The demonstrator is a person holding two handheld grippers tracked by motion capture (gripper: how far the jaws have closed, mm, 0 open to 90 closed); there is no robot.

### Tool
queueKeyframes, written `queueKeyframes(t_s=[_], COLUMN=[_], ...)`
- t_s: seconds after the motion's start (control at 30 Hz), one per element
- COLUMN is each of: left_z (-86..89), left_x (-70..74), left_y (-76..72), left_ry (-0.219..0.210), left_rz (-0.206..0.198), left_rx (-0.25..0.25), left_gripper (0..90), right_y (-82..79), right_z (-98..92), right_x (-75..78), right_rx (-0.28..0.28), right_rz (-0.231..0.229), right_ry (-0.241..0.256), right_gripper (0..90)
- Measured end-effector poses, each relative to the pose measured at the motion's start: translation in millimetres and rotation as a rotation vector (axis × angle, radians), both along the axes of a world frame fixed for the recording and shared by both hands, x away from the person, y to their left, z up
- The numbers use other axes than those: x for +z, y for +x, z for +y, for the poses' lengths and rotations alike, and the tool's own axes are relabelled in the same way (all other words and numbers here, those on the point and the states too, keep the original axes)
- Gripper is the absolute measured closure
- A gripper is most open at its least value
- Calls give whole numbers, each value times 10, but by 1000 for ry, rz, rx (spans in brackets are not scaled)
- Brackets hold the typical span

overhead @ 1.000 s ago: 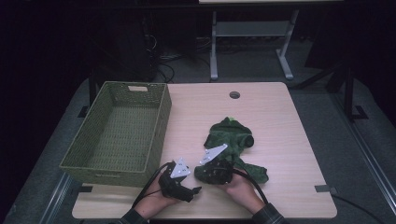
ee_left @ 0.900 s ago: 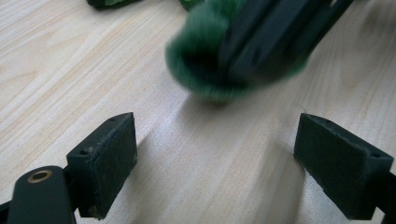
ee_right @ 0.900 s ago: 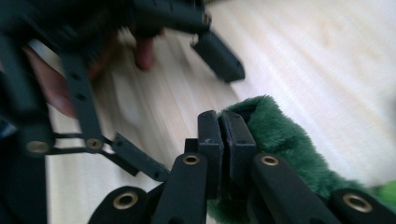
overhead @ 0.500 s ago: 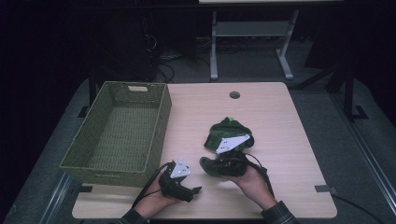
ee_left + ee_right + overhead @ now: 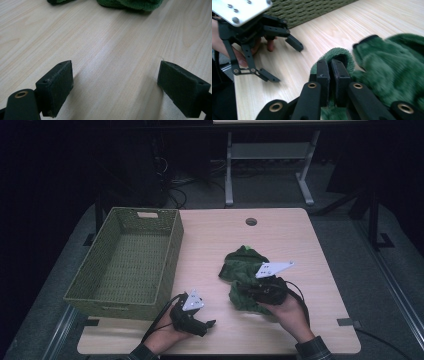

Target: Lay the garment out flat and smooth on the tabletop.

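A dark green plush cloth [image 5: 243, 266] lies crumpled on the wooden table [image 5: 220, 235], right of centre. My right gripper [image 5: 240, 292] points left at the cloth's near edge. In the right gripper view its jaws [image 5: 331, 67] are shut on a fold of the green cloth [image 5: 392, 72]. My left gripper [image 5: 206, 326] rests near the table's front edge, left of the cloth, and is open. The left gripper view shows bare wood between the pads [image 5: 56, 82], with the cloth [image 5: 130, 3] farther ahead. The right gripper view also shows the left gripper [image 5: 284, 60], open.
A large woven olive basket [image 5: 170, 255] stands empty at the table's left side. A round cable hole [image 5: 251, 221] sits near the far edge. Beyond the table are a grey desk frame [image 5: 270, 155] and cables on the dark floor.
My right gripper has shifted to the right, taking the pinched edge of the green cloth with it. The left gripper has stayed where it was.
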State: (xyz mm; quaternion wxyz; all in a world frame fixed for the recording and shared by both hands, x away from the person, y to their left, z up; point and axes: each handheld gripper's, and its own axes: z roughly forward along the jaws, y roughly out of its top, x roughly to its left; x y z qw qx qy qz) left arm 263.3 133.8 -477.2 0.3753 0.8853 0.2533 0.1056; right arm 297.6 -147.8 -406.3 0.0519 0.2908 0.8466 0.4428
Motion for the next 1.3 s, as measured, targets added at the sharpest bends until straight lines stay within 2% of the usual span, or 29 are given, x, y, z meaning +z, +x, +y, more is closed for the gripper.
queueKeyframes(t_s=[0.13,0.17,0.3,0.37,0.53,0.6,0.63,0.67,0.77,0.93,1.0,1.03,1.07,1.1,1.17,1.27,1.3], left_z=[-1,-1,0,-3,0,-3,-1,-1,0,2,-1,-1,0,1,1,0,0], left_x=[-1,-2,-1,-2,0,-3,-1,-2,0,2,0,1,1,2,2,1,1], left_y=[0,-1,-1,-3,-2,-2,-1,-1,-1,1,-1,-2,-3,0,-2,-3,-3], left_ry=[-1,-1,0,-5,1,-5,0,-2,0,5,1,1,3,5,4,2,2], left_rz=[-1,-1,-1,0,1,-2,-2,-2,-1,-1,-1,0,1,-1,1,3,2], left_rx=[1,1,1,4,1,3,2,2,1,-1,2,2,0,-1,0,1,1], left_gripper=[125,125,125,125,125,125,125,125,125,125,125,125,125,125,125,125,125], right_y=[8,13,5,7,-14,-29,-29,-25,-13,85,150,182,182,216,227,264,267], right_z=[-71,-111,-166,-251,-372,-394,-394,-385,-310,-170,-125,-101,-101,-100,-104,-56,-38], right_x=[-64,-107,-134,-167,-169,-108,-108,-38,50,56,-14,-112,-112,-221,-269,-452,-473], right_rx=[-22,-38,-71,-95,-129,-137,-137,-122,-93,-72,-65,-72,-72,-74,-74,-56,-51], right_rz=[14,29,16,29,29,6,6,-18,-32,-37,-20,1,1,32,43,102,107], right_ry=[-14,-26,-79,-88,-92,-87,-87,-68,-65,-69,-94,-135,-135,-163,-165,-195,-203], right_gripper=[842,832,826,820,807,820,820,859,894,897,898,897,897,897,897,898,898])
